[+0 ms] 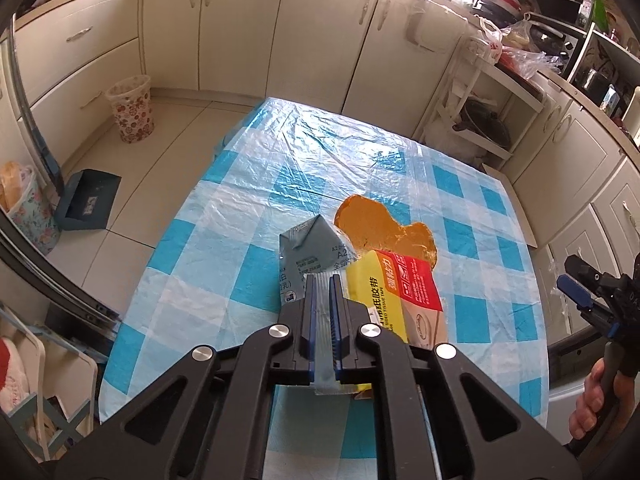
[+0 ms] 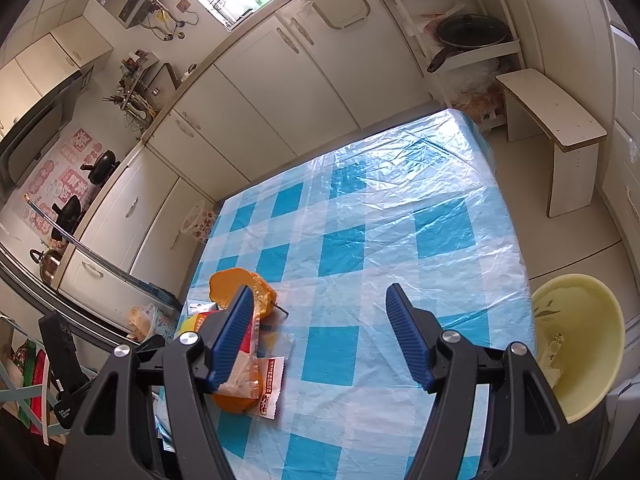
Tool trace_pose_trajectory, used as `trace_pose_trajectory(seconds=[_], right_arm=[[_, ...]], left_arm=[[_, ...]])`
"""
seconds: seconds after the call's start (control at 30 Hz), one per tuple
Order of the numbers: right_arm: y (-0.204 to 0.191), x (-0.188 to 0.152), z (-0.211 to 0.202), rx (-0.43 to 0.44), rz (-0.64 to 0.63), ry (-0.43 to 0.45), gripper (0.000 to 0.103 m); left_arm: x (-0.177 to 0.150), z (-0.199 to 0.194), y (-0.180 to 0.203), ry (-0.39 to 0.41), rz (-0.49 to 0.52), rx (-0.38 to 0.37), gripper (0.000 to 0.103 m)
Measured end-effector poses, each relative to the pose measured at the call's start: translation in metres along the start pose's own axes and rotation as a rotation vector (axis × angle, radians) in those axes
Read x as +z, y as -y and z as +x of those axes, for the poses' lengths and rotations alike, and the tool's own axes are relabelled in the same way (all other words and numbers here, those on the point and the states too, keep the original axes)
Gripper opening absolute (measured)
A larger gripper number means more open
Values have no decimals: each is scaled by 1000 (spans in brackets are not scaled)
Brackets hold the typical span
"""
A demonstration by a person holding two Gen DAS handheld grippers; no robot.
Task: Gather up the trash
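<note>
Wrappers partly hide behind the left hand-held gripper (image 1: 323, 280), clamped on a grey carton (image 1: 304, 250); the right hand-held gripper (image 2: 320, 300) gapes empty.

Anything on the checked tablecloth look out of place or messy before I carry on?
Yes: litter is heaped near one edge of the blue-and-white checked plastic tablecloth: a flattened grey-blue carton, a yellow-and-red tape wrapper and orange translucent film, overlapping. The left gripper is shut on the carton's flap. The cloth is wrinkled; nothing looks spilled.

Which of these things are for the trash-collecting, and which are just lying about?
For the job:
grey carton, pinched in left tongs
yellow-red wrapper
orange peel
yellow basin
right tongs, open

Lying about:
flowered bin
dustpan
stool
</note>
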State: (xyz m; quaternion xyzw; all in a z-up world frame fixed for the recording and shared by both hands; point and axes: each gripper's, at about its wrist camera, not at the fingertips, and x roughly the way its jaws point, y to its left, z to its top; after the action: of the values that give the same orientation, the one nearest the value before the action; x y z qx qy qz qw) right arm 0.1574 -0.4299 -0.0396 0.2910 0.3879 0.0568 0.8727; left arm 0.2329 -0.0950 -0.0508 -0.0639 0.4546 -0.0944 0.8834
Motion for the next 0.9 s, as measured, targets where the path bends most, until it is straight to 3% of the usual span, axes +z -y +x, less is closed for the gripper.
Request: trace_pose_trajectory(seconds=[0.03, 0.1, 0.13, 0.17, 0.37, 0.53, 0.6, 0.7, 0.77, 0.83, 0.9], right_arm=[[-1, 0, 1, 1, 0, -3, 66], [-3, -1, 4, 5, -4, -11, 66], [-4, -1, 5, 6, -7, -14, 66], [-6, -2, 7, 8, -11, -17, 67], [-12, -4, 13, 11, -23, -31, 67], [-15, -8, 19, 12, -32, -52, 67], [-20, -11, 24, 12, -49, -73, 67], [-29, -18, 34, 8, -88, -115, 67], [-35, -24, 42, 4, -114, -145, 67], [-43, -30, 50, -4, -146, -172, 67], [-50, -37, 57, -12, -181, -198, 67]], left_arm=[[0, 2, -1, -17, -6, -9, 7], [-2, 9, -6, -63, -27, -28, 20], [-4, 12, -9, -85, -41, -30, 47], [-5, 14, -13, -92, -63, -32, 66], [-7, 24, -22, -130, -124, -61, 75], [-3, 22, -11, -100, -100, -72, 74], [-2, 19, -3, -83, -73, -89, 71], [-1, 17, 6, -76, -37, -104, 43], [-1, 16, 7, -82, -36, -118, 17], [-1, 16, 4, -85, -52, -140, 1], [0, 11, 0, -69, -66, -153, 0]])
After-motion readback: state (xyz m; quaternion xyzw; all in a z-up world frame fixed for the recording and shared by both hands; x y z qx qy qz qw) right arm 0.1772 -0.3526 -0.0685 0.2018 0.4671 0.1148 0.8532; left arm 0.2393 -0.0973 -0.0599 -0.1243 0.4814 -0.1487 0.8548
